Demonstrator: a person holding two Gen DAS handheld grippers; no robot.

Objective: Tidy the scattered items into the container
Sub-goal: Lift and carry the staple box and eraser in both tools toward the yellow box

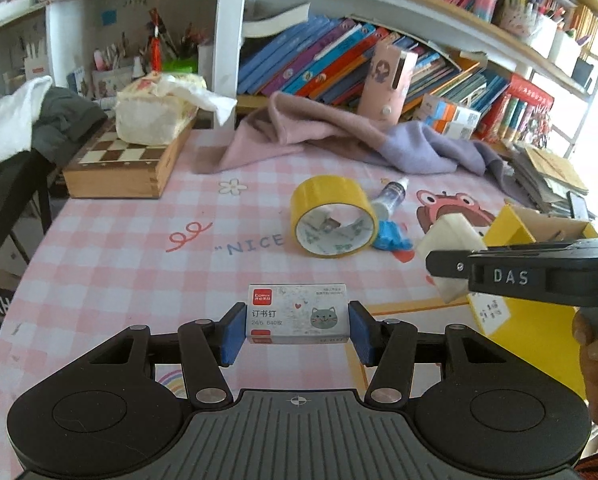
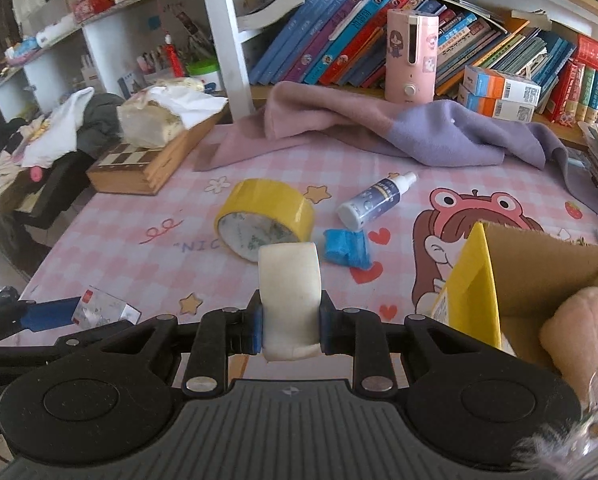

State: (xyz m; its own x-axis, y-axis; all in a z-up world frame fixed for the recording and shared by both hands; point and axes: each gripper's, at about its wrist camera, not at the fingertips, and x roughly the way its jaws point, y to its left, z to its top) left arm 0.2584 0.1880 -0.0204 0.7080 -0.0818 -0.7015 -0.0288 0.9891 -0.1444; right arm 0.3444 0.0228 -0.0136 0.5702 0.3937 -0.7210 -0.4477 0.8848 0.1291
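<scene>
My left gripper is shut on a small staple box with a cat picture, held above the pink checked tablecloth; the box also shows at the left of the right wrist view. My right gripper is shut on a white roll of tape, also seen as the white roll beside the yellow cardboard box. That open box holds a pink plush toy. On the cloth lie a yellow tape roll, a small spray bottle and a blue crumpled item.
A pink and purple blanket is bunched at the back of the table. A wooden chess box with a tissue pack sits at the back left. Shelves of books and a pink appliance stand behind. A hand grips the right tool.
</scene>
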